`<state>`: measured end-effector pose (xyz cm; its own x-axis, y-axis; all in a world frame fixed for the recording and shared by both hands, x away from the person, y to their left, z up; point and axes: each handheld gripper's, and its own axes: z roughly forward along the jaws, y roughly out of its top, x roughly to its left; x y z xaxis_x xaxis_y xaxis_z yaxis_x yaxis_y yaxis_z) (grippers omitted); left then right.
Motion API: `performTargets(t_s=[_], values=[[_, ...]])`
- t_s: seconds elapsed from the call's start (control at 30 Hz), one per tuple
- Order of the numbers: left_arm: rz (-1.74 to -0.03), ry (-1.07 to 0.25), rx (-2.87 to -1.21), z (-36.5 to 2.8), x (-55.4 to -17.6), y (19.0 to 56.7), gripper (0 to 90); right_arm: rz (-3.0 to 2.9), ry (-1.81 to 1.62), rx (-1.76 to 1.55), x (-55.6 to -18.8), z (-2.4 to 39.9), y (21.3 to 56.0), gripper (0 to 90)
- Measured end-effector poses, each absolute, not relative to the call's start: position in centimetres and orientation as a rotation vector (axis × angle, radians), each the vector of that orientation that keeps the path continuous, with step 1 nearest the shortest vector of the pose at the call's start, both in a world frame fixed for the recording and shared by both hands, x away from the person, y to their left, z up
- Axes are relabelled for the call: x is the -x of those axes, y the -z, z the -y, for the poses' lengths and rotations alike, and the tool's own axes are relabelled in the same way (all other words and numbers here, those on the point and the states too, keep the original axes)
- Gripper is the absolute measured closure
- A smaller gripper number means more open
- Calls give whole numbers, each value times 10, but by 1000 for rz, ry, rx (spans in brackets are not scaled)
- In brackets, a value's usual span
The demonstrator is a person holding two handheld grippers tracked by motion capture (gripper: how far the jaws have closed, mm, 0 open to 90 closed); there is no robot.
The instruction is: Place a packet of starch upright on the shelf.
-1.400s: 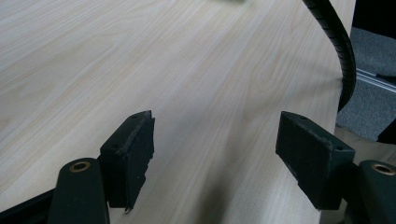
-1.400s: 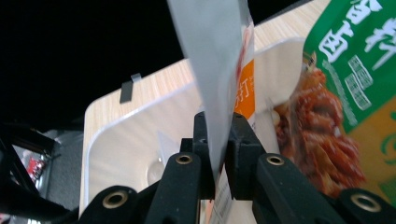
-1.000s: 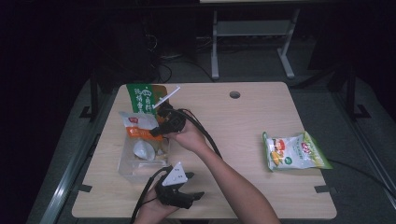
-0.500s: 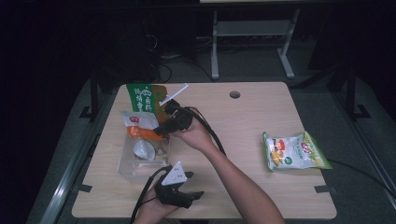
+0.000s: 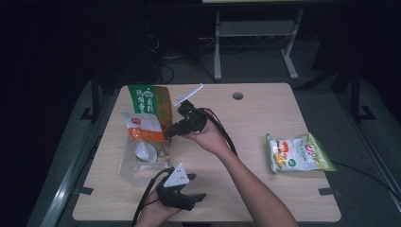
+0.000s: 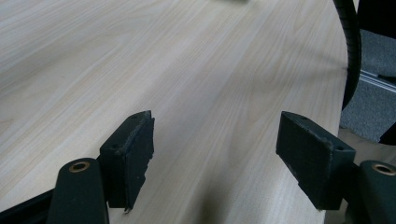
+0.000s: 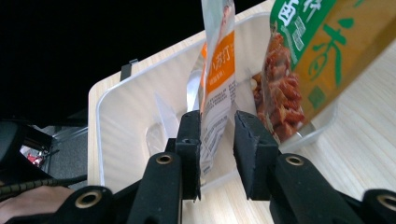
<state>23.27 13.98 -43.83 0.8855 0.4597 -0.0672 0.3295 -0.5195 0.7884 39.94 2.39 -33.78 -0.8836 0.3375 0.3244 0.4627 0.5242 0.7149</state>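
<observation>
1. Now, the landmark is the clear plastic bin (image 5: pixel 142 163) on the counter (image 5: pixel 246 132), and the right gripper (image 5: pixel 182 124) sits at its near-right rim.
2. Right gripper view: its jaws are partly open with the white-and-orange pouch (image 7: pixel 215 79) standing between them. The left jaw looks to touch the pouch's lower edge; the right jaw stands just clear, so nothing is pinched yet.
3. That pouch stands upright in the bin, long axis vertical, straight ahead of the jaws. I judge a squeeze needs only closing, with no reach.
4. Just beside it, leaning on the bin's far-right side, is the green-and-orange snack bag (image 7: pixel 308 56).
5. The left gripper (image 5: pixel 177 191) rests in front of the bin, jaws spread wide over bare counter, holding nothing. The right hand is clearly nearer the pouch.
6. Well right of the bin lies another snack packet (image 5: pixel 298 153).
7. Hard to read: the pouch's top is cut off in the right gripper view, and a pale item in the bin is unclear.
</observation>
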Motion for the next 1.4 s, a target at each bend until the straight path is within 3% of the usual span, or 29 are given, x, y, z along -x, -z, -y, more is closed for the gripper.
performTargets(t_s=[1.4], values=[[-563, -170, -2177, -139, -237, 442, 272, 2617, 1281, 1012, -385, 100, 339, 582]])
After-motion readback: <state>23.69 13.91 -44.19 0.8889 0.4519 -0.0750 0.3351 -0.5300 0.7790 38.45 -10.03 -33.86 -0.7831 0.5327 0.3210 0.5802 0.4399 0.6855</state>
